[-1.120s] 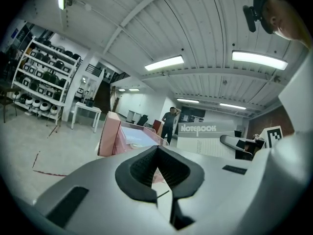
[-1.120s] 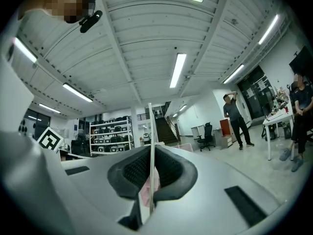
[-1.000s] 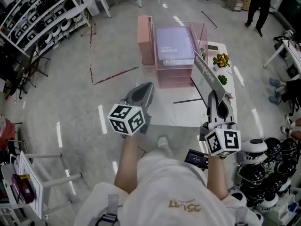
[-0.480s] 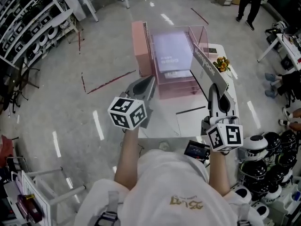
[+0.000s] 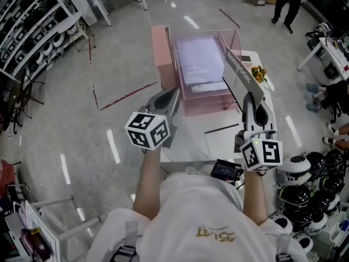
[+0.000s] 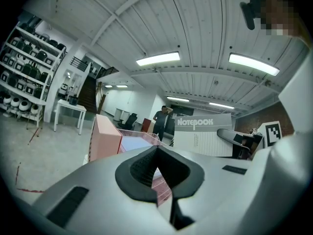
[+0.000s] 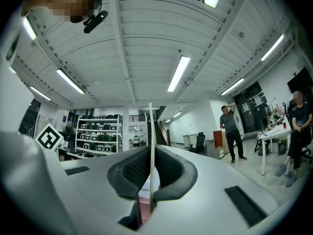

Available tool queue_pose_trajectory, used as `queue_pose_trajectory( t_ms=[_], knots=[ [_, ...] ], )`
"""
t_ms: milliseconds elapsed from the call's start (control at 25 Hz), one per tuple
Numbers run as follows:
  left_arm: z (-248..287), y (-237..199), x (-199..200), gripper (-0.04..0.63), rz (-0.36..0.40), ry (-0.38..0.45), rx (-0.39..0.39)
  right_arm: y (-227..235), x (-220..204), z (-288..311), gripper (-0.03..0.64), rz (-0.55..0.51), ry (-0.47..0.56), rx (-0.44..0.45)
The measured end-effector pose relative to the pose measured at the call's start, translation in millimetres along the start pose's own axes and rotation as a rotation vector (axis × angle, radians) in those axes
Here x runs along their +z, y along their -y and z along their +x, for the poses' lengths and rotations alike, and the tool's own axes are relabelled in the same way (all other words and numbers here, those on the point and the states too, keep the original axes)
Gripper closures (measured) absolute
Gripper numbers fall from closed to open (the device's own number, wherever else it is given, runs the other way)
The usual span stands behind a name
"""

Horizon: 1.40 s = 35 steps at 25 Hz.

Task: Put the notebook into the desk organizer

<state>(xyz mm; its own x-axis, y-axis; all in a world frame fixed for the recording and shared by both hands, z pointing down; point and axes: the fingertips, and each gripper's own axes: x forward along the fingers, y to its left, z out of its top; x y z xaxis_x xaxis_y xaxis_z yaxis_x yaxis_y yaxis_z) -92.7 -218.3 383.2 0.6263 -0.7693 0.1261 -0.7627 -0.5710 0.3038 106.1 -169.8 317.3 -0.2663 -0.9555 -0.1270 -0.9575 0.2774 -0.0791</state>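
**Notebook up on edge at the organizer's right wall**

Over the last second you have closed in on the table. Its near edge now lies against your body, and the desk organizer sits lower and larger in the head view. The notebook has travelled forward with your right hand.

The glossy grey floor lies open on your left, out to the shelving. On your right the room is tighter, with rows of helmets crowding that side.

The table is smooth and white, and it is bare between the grippers and the organizer's front. The organizer is a stack of pink wire-mesh trays with tall mesh side walls and a solid pink block on its left flank. A lavender spiral-bound book lies flat in the top tray.

The notebook is thin and stiff, with a grey ruled cover and white lettering. It stands on edge and tilted, its far end up beside the organizer's right wall. No view shows whether the two are touching.

Your right gripper points forward with its jaws nipped on the notebook's near lower edge. The right gripper view shows the cover as a hairline between the ribbed black pads.

Your left gripper angles toward the organizer's front left corner. Its jaws are together and nothing is in them.

A small flowering plant stands just to the right of the notebook.
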Motion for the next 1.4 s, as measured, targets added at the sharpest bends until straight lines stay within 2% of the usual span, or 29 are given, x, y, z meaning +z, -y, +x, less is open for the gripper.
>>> queue_pose_trajectory(
  t_ms=[520,720,1400],
  knots=[
    [17.8,-15.5,1.7,0.580,-0.008,-0.013,0.018,4.1,-12.9,29.0,0.597,-0.065,-0.017,0.012],
    [31.9,-23.5,-3.3,0.581,-0.014,-0.028,0.024,11.0,-16.2,41.6,0.597,-0.059,-0.017,0.014],
    [61.0,-48.7,-9.5,0.581,-0.034,-0.060,0.047,11.0,-33.4,89.6,0.597,-0.253,-0.053,0.065]
  ],
)
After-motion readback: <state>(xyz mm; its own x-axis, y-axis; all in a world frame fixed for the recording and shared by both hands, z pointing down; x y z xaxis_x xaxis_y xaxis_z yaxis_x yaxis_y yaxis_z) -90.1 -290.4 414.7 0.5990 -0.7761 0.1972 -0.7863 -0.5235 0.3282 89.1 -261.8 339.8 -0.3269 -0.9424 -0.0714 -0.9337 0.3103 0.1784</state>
